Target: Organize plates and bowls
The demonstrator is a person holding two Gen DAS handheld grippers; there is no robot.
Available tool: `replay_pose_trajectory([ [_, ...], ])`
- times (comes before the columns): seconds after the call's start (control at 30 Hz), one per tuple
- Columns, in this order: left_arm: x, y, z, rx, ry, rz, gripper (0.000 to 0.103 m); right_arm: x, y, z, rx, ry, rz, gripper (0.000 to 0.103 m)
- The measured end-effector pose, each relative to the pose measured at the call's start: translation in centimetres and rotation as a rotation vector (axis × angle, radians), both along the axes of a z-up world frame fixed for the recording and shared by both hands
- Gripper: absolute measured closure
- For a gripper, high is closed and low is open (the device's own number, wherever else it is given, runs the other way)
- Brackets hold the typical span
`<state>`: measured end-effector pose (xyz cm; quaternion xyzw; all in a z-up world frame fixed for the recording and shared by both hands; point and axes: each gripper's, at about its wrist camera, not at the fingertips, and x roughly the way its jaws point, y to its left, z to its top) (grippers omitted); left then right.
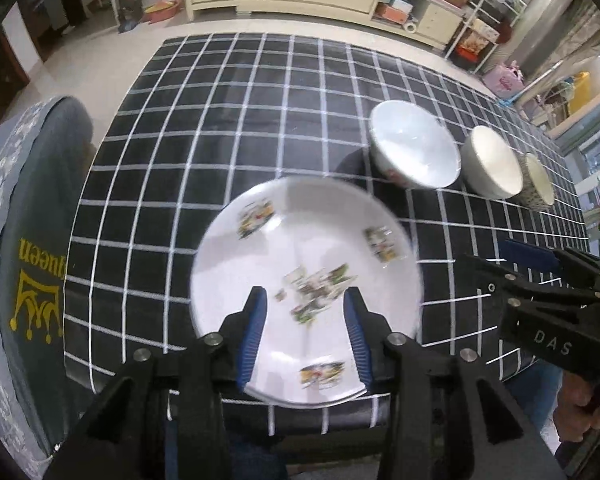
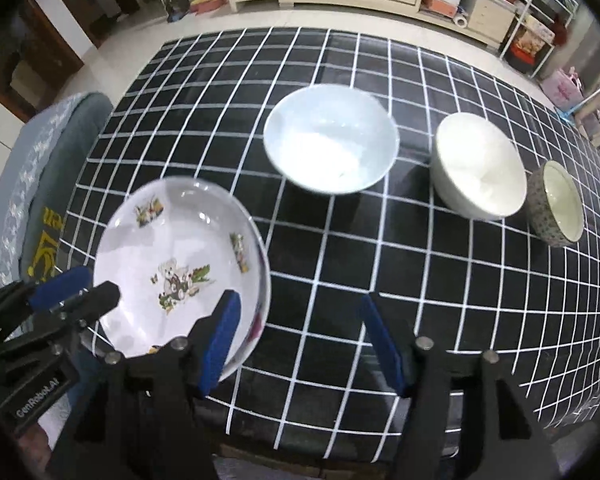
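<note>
Left tongs (image 1: 305,334) grip the plate (image 1: 300,240) by its near rim; right tongs (image 2: 300,340) gape wide, holding nothing. Right view alone shows the bear print; three bowls (image 2: 331,138) line the table (image 2: 340,260).

White letters "DAS" mark the black body of the right claw (image 1: 540,276); "GenRobot.AI" runs along the left claw (image 2: 66,294). A grey chair cover (image 1: 32,240) beside the counter carries a yellow crown above "queen", seen upside down.
</note>
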<state>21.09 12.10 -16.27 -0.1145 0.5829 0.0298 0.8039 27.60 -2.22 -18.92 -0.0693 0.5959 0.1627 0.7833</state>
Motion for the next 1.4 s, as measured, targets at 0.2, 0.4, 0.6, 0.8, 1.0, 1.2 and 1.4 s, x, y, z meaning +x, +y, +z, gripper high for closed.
replay_pose_trajectory([
  [0.2, 2.8, -2.2, 1.7, -0.023, -0.017, -0.049, 0.066, 1.8, -1.6, 1.9, 0.038, -0.013, -0.021, 0.035],
  [0.4, 6.1, -3.1, 2.5, -0.005, -0.027, -0.072, 0.062, 4.8, -2.6, 3.5, 0.078, -0.027, -0.035, 0.035],
  [0.6, 9.8, -3.0, 2.0, -0.035, -0.014, -0.062, 0.061, 7.9, -3.2, 2.6, 0.098, -0.008, -0.061, 0.035],
  [0.8, 13.4, -2.9, 0.0, -0.040, 0.013, -0.056, 0.061, 10.4, -3.0, 1.0, 0.073, -0.028, -0.048, 0.035],
  [1.0, 15.9, -3.4, -2.3, -0.032, 0.031, -0.075, 0.061, 12.4, -2.4, -0.8, 0.015, -0.049, -0.042, 0.038],
  [1.2, 17.7, -4.3, -4.7, -0.021, 0.063, -0.097, 0.074, 14.1, -2.2, -3.1, -0.070, 0.004, -0.033, 0.051],
  [1.4, 18.0, -4.5, -5.9, -0.034, 0.085, -0.090, 0.080, 15.1, -3.5, -4.4, 0.042, 0.065, -0.046, 0.064],
])
